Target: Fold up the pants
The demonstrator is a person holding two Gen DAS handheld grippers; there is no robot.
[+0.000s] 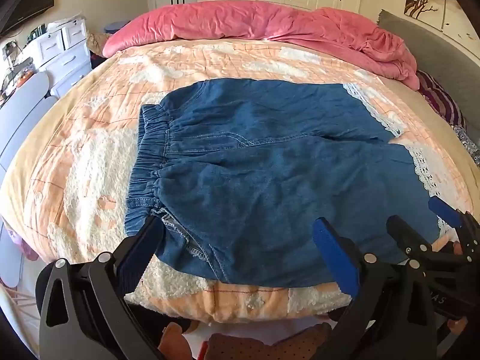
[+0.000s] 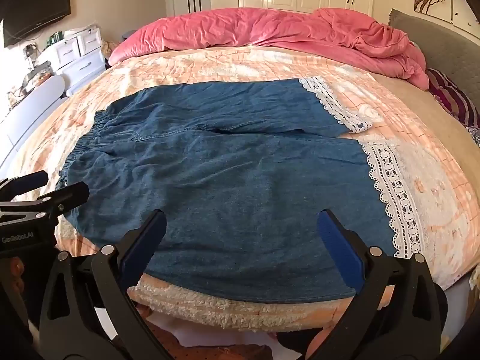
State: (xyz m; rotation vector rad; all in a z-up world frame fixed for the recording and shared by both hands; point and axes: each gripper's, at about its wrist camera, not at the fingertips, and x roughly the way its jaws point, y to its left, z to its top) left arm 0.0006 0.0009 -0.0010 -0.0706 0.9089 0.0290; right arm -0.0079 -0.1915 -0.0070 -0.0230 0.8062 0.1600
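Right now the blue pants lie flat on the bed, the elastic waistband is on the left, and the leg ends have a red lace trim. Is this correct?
Not quite: the lace trim on the leg ends is white, not red, as the right wrist view shows clearly. The rest holds: the blue pants lie flat on the bed, with the elastic waistband on the left.

Blue denim pants (image 1: 270, 165) with white lace hems — peach-and-cream blanket (image 1: 90, 156), pink duvet (image 1: 240, 21).

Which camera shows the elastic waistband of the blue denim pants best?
The left wrist view: the gathered elastic waistband lies close and fully visible. The right wrist view shows only its far, foreshortened edge at the left.
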